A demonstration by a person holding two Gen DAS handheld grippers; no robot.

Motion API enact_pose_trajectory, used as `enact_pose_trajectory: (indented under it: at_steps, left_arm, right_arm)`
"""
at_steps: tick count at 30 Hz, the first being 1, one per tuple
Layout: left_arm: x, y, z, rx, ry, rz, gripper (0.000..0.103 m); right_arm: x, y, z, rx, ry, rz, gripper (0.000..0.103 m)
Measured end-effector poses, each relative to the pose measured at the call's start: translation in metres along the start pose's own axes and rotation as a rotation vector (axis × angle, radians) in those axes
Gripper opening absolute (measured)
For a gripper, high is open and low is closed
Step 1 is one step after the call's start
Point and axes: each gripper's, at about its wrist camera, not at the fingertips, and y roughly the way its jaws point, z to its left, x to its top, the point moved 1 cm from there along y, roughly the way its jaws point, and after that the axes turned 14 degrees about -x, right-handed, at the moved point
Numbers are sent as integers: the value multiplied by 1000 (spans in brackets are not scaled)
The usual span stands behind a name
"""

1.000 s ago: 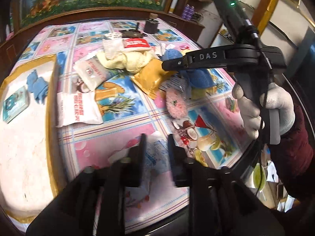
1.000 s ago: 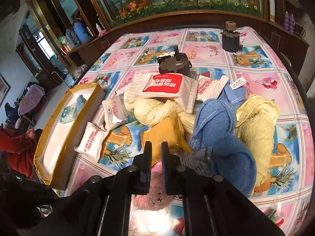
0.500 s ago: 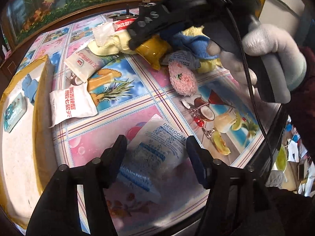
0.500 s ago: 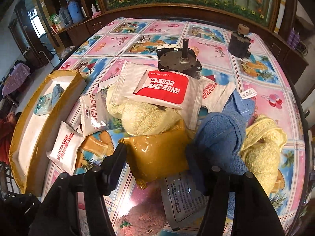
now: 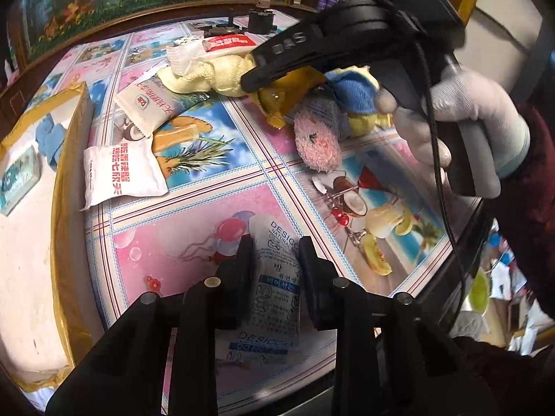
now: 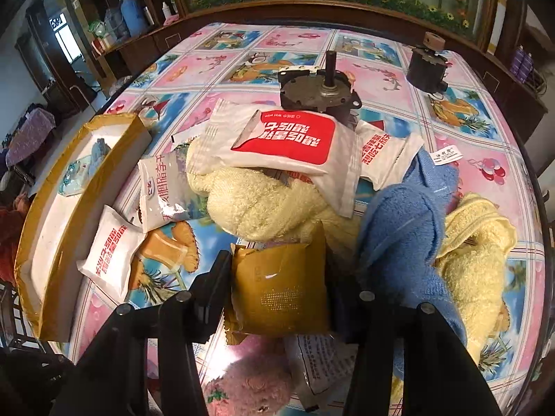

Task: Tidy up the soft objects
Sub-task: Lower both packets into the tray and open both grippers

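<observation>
Both grippers are closing on packets at once. The left gripper (image 5: 274,260) is straddling the desiccant sachet (image 5: 275,284), which is lying flat on the near edge of the desk (image 5: 194,228); the fingers have just been closing, and the pads are now touching or nearly touching the sachet's sides, though a firm pinch isn't showing yet. The right gripper (image 6: 277,277) is bracketing the mustard-yellow packet (image 6: 281,287) at the near side of the pile, jaws having just narrowed, left finger (image 6: 213,284) against the packet's edge, right finger hidden behind the blue towel (image 6: 406,242), so I can't tell whether it's really gripping.

Advice for this step:
- Sachet is thin and limp: finish closing before lifting, or it's slipping out.
- Yellow packet is leaning on the cream towel (image 6: 256,208) with a grey pouch (image 6: 322,357) beneath its near edge: pull toward the near side, then up, so the towels aren't dragging along.
- The tray (image 6: 62,277) at the left looks like the likely drop spot; keep both loads clear of the white snack packets (image 6: 111,256) beside it.
</observation>
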Motion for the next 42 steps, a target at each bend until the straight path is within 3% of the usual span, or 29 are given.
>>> enact_pose_trajectory:
  at_steps: [6,9,11,14,19,23,26,28,33,36,42]
  left_arm:
    - [2,-48,15,-146,-126,-152,25]
    - [6,-84,34,-175,-185,-244,25]
    - [8,-107,50,-140,-224,-291,25]
    - [10,-130,86,4,-294,-321,26]
    - [16,-129,168,123,-462,-293,26]
    - [17,-117,224,162,-585,-275,26]
    - [26,-114,250,190,-616,-304,27]
    - [30,-116,263,170,-648,-337,29]
    - [32,-131,268,91,-683,-404,31]
    - [32,-143,260,79,-663,-442,42]
    - [37,-175,216,108,-572,-503,42]
  right_arm:
    - [2,-41,-6,117,62,-76,49]
    - [9,-59,6,205,59,-103,50]
    - [13,-67,20,255,43,-109,50]
    - [22,-69,56,330,-4,-99,50]
    - [37,-54,121,398,-74,-65,50]
    - [44,-35,169,420,-123,-26,50]
    - [50,-18,195,413,-146,-3,50]
    - [52,-8,205,401,-160,15,52]
    - [53,6,227,316,-220,-35,58]
    - [56,7,226,356,-200,-35,65]
    - [62,-33,186,395,-119,-113,66]
